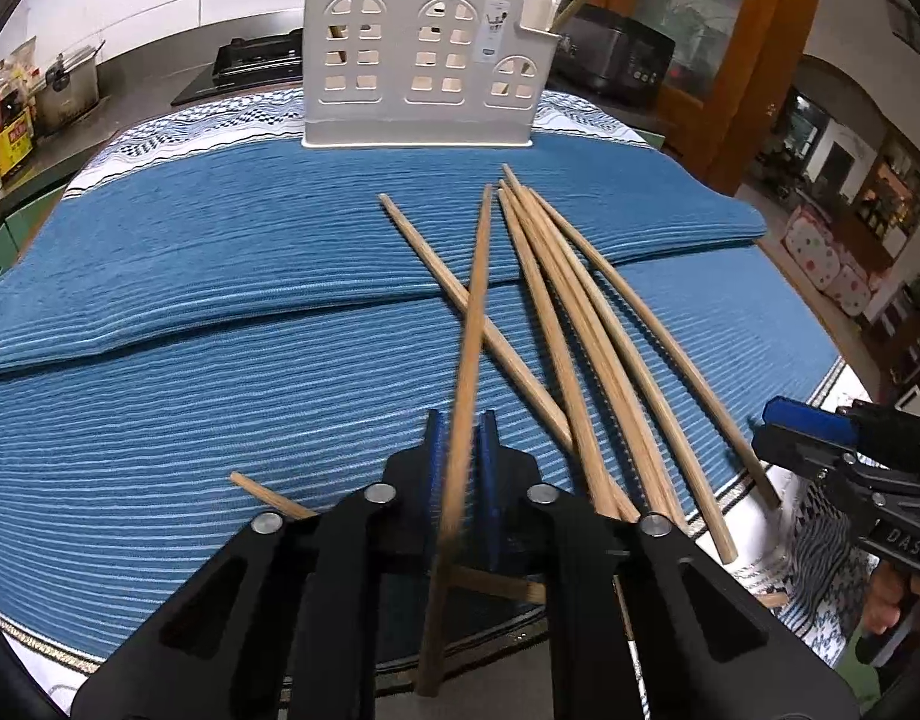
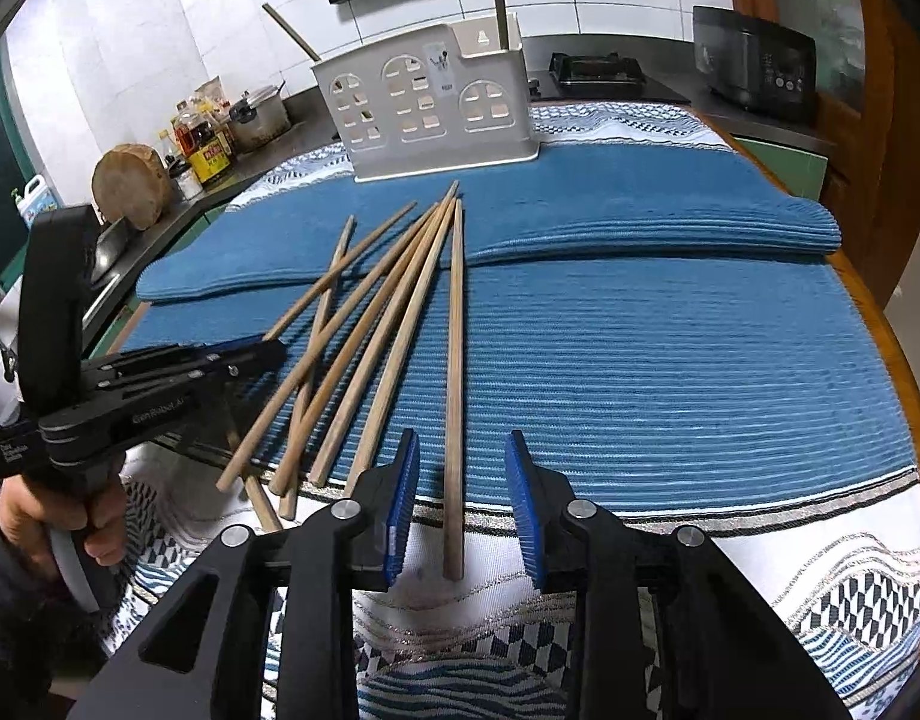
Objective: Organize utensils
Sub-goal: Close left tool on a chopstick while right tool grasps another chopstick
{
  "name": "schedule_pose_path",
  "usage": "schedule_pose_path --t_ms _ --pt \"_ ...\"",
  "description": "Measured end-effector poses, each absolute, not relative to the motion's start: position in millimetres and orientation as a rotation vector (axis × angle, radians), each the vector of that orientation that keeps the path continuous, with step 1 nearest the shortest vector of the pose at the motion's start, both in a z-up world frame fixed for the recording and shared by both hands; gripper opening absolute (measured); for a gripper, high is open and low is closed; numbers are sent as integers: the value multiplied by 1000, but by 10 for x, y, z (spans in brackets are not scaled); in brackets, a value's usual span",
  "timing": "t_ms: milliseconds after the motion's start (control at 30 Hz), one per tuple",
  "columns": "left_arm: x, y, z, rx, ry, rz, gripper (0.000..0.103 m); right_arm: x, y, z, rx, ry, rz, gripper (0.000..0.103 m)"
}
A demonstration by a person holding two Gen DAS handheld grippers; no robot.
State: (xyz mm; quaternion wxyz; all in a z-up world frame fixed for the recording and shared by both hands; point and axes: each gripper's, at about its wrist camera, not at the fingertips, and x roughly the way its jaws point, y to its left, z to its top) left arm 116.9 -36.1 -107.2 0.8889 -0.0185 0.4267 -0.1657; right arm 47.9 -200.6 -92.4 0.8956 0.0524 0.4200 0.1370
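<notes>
Wooden chopstick, gripped between the nearly closed blue pads of the left tool, points toward the white house-shaped utensil holder. Remaining chopsticks lie fanned on the blue mat. Right tool gapes wide, straddling one chopstick without touching it.

The right gripper stands with its blue pads wide apart around the near end of one wooden chopstick lying on the blue striped mat, beside a fan of other chopsticks.
</notes>
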Motion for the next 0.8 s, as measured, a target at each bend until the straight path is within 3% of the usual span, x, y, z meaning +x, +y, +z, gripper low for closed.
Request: schedule_pose_path --t_ms 333,533,800 --pt "1148 -335 -1069 -58 886 -338 7 623 -1915 -1026 81 894 287 22" --pt "1116 -321 -1009 -57 874 -347 7 671 -1871 -1022 35 895 259 7" --pt "1121 -326 -1030 -42 891 -360 7 658 -1834 -1031 -16 894 251 7"
